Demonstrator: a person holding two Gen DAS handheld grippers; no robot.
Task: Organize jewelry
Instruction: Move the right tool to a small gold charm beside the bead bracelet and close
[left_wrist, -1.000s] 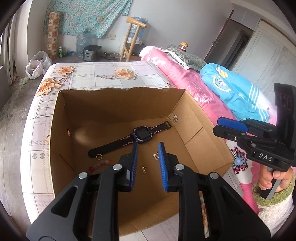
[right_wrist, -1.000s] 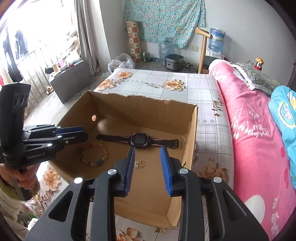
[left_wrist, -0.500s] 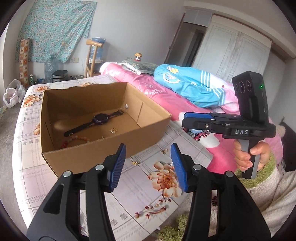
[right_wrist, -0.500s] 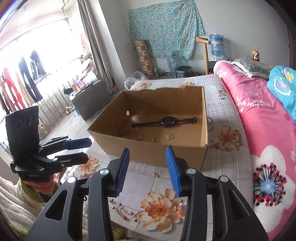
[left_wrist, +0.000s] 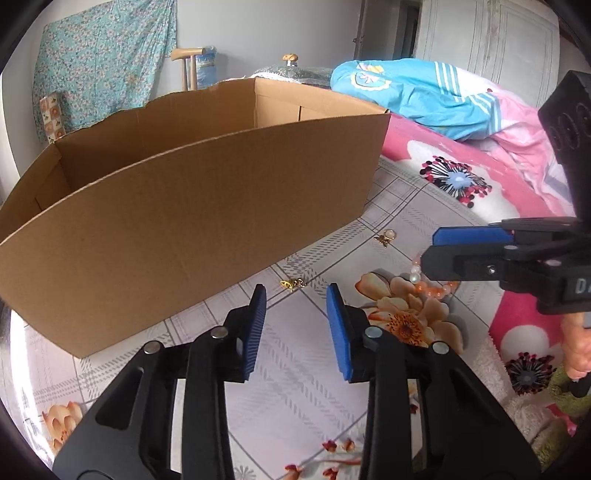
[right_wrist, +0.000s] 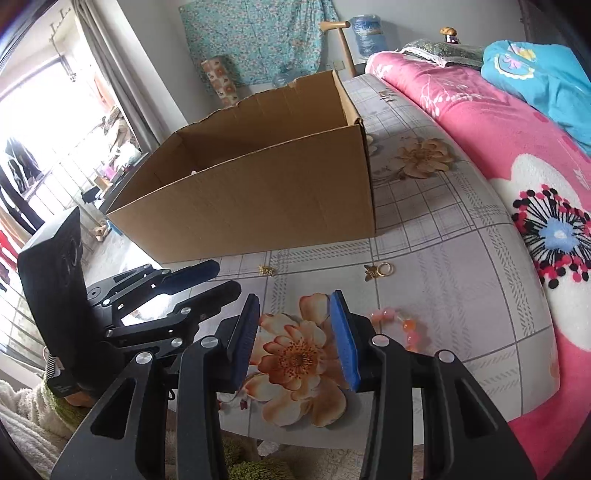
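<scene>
The table (right_wrist: 461, 258), under a flowered checked cloth, carries the box (left_wrist: 177, 206) well in from its near edge, open side up, likely so pieces can be dropped in from above. Its near wall hides whatever lies inside. A pink quilt (right_wrist: 498, 129) runs along the table's right edge.

Both grippers hang low over the strip between box and near edge. The left gripper (left_wrist: 295, 306) is closing with nothing between its jaws, aimed toward a small gold charm (left_wrist: 292, 284) just before the box wall. The right gripper (right_wrist: 293, 314) stands partly open and empty; a pink bead bracelet (right_wrist: 400, 325) lies just right of it. A gold ring (right_wrist: 384, 269) with another charm lies near the box's right corner. Nothing blocks these pieces.
</scene>
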